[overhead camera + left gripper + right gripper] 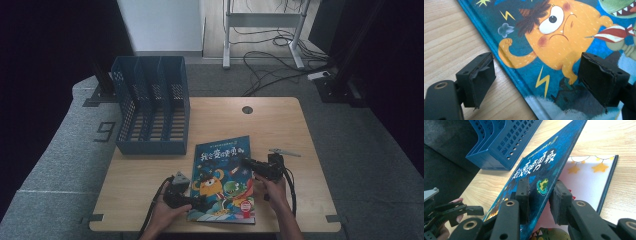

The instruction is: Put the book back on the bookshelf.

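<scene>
I have a hardcover picture book [223, 180] lying on the wooden surface [150, 175], near its front edge and just in front of the blue file rack [152, 105]. It reads as a stiff board cover over thin pages: light enough for one hand, but glossy, so I judge it slippery on the flat and best taken by a free cover edge, away from the spine. My right gripper [539, 195] has its jaws straddling the lifted front cover at its opening edge, drawn in close to the board; whether both pads already press it I cannot tell. My left gripper [536, 80] hangs over the spine side with its jaws spread wide, one over the bare wood, one over the cover, gripping nothing. The right gripper view shows me the cover tilted up off the first page, with stars printed on it, which the high view flattens out completely. The left gripper view gives me the spine edge and the cartoon figure up close.
</scene>
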Tool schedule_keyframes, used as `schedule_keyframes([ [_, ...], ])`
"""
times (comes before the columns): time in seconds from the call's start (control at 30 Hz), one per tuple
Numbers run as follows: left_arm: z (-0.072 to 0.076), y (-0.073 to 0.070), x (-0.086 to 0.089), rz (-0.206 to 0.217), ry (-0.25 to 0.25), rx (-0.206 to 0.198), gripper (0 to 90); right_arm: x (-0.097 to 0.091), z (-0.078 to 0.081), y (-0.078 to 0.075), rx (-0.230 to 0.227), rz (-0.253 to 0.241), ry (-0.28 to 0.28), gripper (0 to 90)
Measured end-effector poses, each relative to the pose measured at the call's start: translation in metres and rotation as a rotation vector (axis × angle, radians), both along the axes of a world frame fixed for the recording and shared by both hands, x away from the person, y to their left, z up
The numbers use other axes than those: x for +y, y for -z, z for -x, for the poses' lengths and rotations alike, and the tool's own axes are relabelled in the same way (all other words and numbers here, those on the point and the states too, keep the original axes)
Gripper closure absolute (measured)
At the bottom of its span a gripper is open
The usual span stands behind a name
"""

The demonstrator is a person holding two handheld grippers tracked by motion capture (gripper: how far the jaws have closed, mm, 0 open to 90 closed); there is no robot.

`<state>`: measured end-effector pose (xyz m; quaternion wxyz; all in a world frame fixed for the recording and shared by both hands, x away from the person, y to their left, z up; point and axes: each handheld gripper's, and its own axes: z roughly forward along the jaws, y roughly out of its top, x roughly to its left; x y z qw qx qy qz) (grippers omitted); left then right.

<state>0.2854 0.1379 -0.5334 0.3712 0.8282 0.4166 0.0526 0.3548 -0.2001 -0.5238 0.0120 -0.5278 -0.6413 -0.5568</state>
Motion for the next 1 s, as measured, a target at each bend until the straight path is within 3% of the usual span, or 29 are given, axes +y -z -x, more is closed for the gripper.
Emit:
schedule_keyframes([
  [1.0,0.0088,-0.0023,-0.0060,-0.018,0.030,0.007,13.6,-0.0045,0.0008,-0.0039,-0.007,0.011,0.021,70.3],
])
